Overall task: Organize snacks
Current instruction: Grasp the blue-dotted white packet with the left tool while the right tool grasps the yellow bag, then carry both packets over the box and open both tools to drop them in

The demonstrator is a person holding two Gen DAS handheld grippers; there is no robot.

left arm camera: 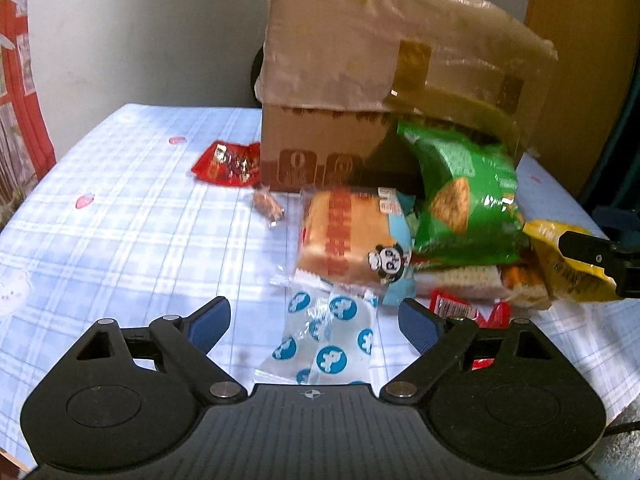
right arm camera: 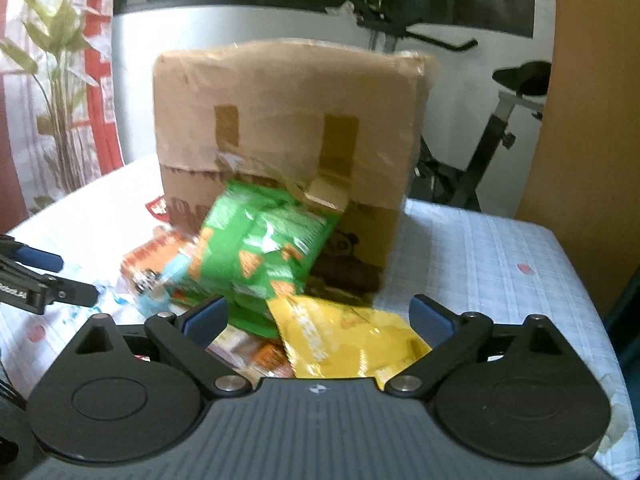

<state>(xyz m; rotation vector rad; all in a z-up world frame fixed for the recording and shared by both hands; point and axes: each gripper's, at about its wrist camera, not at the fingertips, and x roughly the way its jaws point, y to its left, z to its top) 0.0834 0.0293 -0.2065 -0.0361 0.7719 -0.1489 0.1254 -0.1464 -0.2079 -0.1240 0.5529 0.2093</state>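
A cardboard box (left arm camera: 340, 92) lies on its side on the checked tablecloth (left arm camera: 120, 240), with snacks spilling from its opening. A green cracker bag (left arm camera: 460, 196) leans out of it. In front lie a bread packet with a panda logo (left arm camera: 344, 240), a clear packet with blue dots (left arm camera: 332, 340), a yellow bag (left arm camera: 568, 264) and red wrappers (left arm camera: 464, 308). My left gripper (left arm camera: 316, 320) is open, its fingers either side of the blue-dotted packet. My right gripper (right arm camera: 320, 320) is open around the yellow bag (right arm camera: 348, 340), below the green bag (right arm camera: 260, 252).
A red snack packet (left arm camera: 228, 164) and a small brown wrapped sweet (left arm camera: 268, 206) lie left of the box (right arm camera: 288, 152). An exercise bike (right arm camera: 480, 152) stands behind the table, with a plant (right arm camera: 52, 80) at the left and a wooden panel (right arm camera: 592, 120) at the right.
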